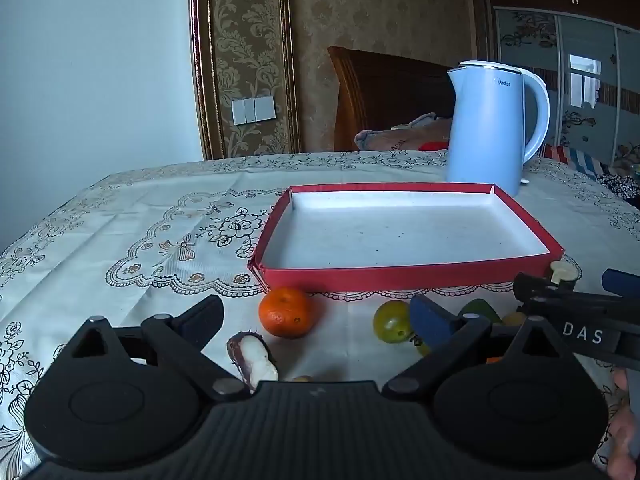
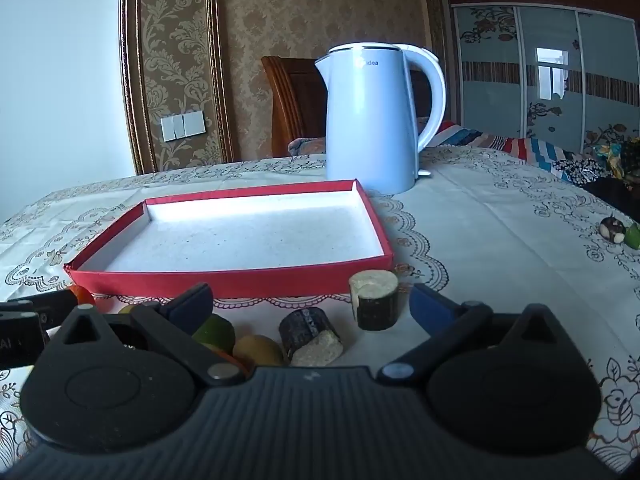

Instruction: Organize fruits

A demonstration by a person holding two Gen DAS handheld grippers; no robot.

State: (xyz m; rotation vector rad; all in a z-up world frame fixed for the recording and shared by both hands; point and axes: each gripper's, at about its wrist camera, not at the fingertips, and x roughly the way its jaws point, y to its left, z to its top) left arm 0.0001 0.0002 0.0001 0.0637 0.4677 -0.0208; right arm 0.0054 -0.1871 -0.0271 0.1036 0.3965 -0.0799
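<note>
A shallow red tray (image 1: 400, 278) with a white inside lies empty on the table; it also shows in the right wrist view (image 2: 224, 282). In front of it lie an orange mandarin (image 1: 285, 312), a yellow-green fruit (image 1: 391, 321) and a dark-skinned cut piece (image 1: 253, 358). My left gripper (image 1: 316, 318) is open above them, holding nothing. My right gripper (image 2: 312, 306) is open; between its fingers lie two dark cut pieces (image 2: 375, 305) (image 2: 310, 336), a brownish fruit (image 2: 258, 350) and a green fruit (image 2: 216, 332). The right gripper's body (image 1: 576, 312) shows in the left wrist view.
A pale blue kettle (image 1: 490, 124) stands behind the tray, also in the right wrist view (image 2: 374, 120). The table has a floral cloth (image 1: 140, 220). Two small pieces (image 2: 618, 232) lie far right. A wooden chair (image 1: 384, 96) stands beyond the table.
</note>
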